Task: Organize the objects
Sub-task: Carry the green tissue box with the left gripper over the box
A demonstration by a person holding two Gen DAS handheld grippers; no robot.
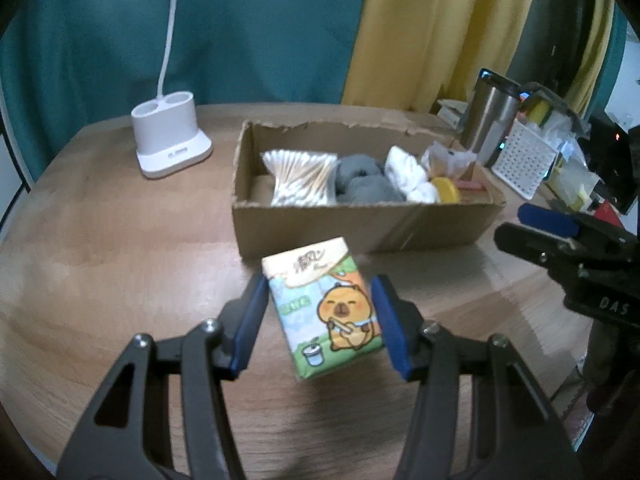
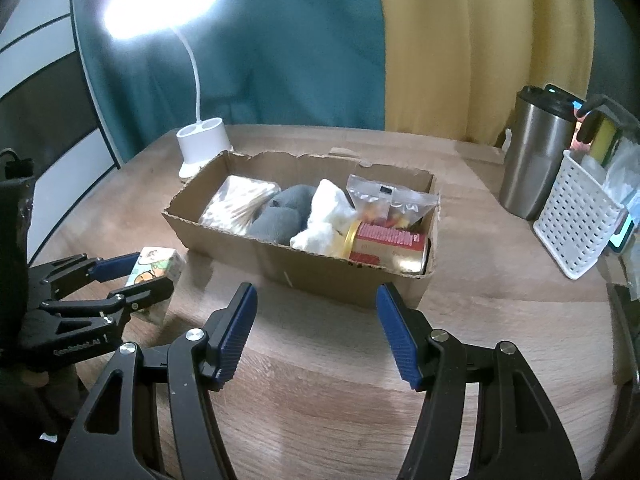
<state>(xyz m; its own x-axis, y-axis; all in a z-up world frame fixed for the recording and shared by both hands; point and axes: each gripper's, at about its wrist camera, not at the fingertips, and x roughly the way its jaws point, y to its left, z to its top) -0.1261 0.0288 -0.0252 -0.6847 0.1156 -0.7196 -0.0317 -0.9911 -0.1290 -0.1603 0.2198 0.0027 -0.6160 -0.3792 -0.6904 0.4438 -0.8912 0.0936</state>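
A small tissue pack (image 1: 324, 308) printed with a cartoon capybara hangs slightly above the wooden table (image 1: 100, 260), tilted. My left gripper (image 1: 320, 282) is shut on it, blue pads pressing both long sides. The right wrist view shows that pack (image 2: 154, 266) in the left gripper (image 2: 150, 274) at the left. Just behind stands an open cardboard box (image 1: 360, 228) holding cotton swabs (image 1: 300, 178), grey cloth (image 1: 364, 184), white cloth (image 1: 408, 176) and a yellow-lidded can (image 2: 384, 244). My right gripper (image 2: 316, 292) stands open over the table in front of the box (image 2: 320, 272), with nothing between its fingers.
A white desk lamp base (image 1: 168, 140) stands at the back left, its head lit. A steel tumbler (image 2: 536, 156) and a white perforated basket (image 2: 576, 220) with clutter stand to the right of the box. Teal and yellow curtains hang behind the table.
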